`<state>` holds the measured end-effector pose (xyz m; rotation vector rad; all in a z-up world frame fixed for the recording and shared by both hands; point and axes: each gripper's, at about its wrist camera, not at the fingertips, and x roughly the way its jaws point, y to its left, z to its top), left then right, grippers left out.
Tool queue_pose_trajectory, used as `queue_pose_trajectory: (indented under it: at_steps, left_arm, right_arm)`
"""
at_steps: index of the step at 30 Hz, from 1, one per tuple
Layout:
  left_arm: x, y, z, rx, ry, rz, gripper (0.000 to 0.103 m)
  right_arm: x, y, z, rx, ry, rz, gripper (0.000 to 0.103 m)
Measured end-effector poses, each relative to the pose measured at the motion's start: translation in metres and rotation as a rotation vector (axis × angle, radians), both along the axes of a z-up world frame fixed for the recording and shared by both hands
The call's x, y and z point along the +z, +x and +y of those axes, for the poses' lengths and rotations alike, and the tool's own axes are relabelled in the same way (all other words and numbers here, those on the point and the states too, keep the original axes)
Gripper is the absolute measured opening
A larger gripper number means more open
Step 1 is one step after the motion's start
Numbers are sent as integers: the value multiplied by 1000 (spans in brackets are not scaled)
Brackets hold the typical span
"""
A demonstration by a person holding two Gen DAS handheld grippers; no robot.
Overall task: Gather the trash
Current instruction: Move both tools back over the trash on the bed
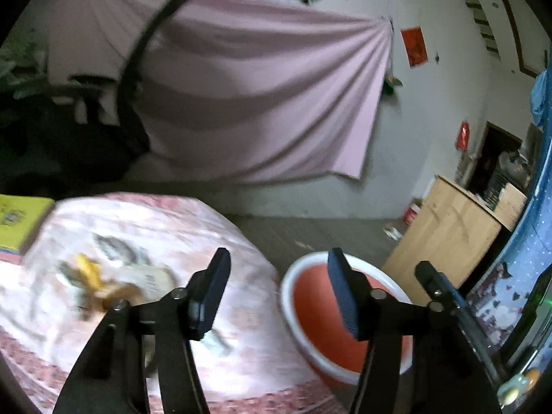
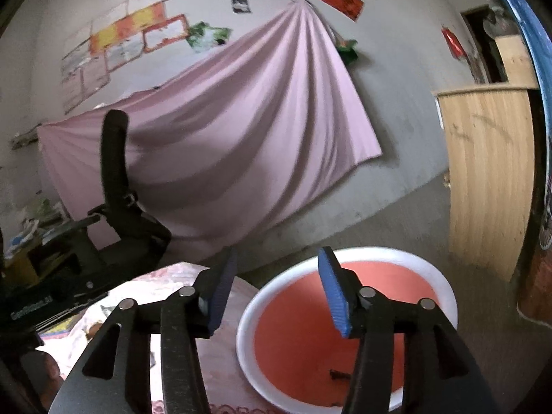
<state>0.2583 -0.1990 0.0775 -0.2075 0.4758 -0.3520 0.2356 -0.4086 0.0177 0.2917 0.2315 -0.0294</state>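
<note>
Red bin [image 2: 310, 338] with a white rim sits on the floor just beside the desk [image 1: 241, 310], below its edge. Both tongs are part-open and empty — left tongs [image 1: 279, 296] straddle the gap between desk edge and bin, right tongs [image 2: 276, 293] hang over the bin mouth. A dark scrap [image 2: 339, 375] lies on the bin floor; too small to tell what it is.

Remaining trash is on the desk cloth: banana peel [image 1: 90, 272] with what looks like crumpled wrapper [image 1: 148, 276] around it, left of the left tongs, blurred. A pale bit [image 1: 217, 341] lies close under the left tongs.

Step in hand, as I read it: go back for the next piece. Suggest the left tongs swing left over the peel, open wider, come down onto the cloth, pinch the peel at its thick part — a thin end would likely tear or slip. Avoid catching the cloth.

Around: yellow book [image 1: 20, 220] at the desk's far left, near the peel but apart — not trash, leave it. Black chair [image 2: 117, 186] behind the desk, wood cabinet [image 2: 490, 172] right of the bin. Neither blocks the path.
</note>
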Motion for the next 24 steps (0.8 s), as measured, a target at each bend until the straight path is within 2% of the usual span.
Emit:
queue_pose_trajectory:
  at_steps: [2,3,4,5,7,8,10,11,17,24]
  left_arm:
    - [1,-11,18,40,8,-34,54]
    - [1,-14,24,56,10,-45,56]
    - [3,-21,37,87,8,-67,62]
    - [3,-27,47,109,2,-88,66]
    - [5,-38,68,159,-7,-131,88]
    - [4,-43,80,183,-10,-149,91]
    - [3,-55,102,229,-18,-186,97]
    - [3,-58,108,239,-19,-194,97]
    - [-10,-86,139,290,17,-249,100]
    - [-36,-98,144,272,43,-233,100]
  right_arm:
    - [3,-1,8,16,-18,-18,54]
    - [5,-2,13,28,-27,-32,64]
    - [8,-4,18,39,-34,-50,77]
    - [9,-6,21,43,-36,-62,82]
    - [12,-9,30,54,-43,-92,87]
    - [13,-9,34,63,-49,-101,88]
    - [15,-10,45,79,-67,-120,100]
    - [15,-11,49,85,-74,-132,103]
    - [20,-20,83,183,-161,-212,103]
    - [11,-22,114,256,-297,-214,103]
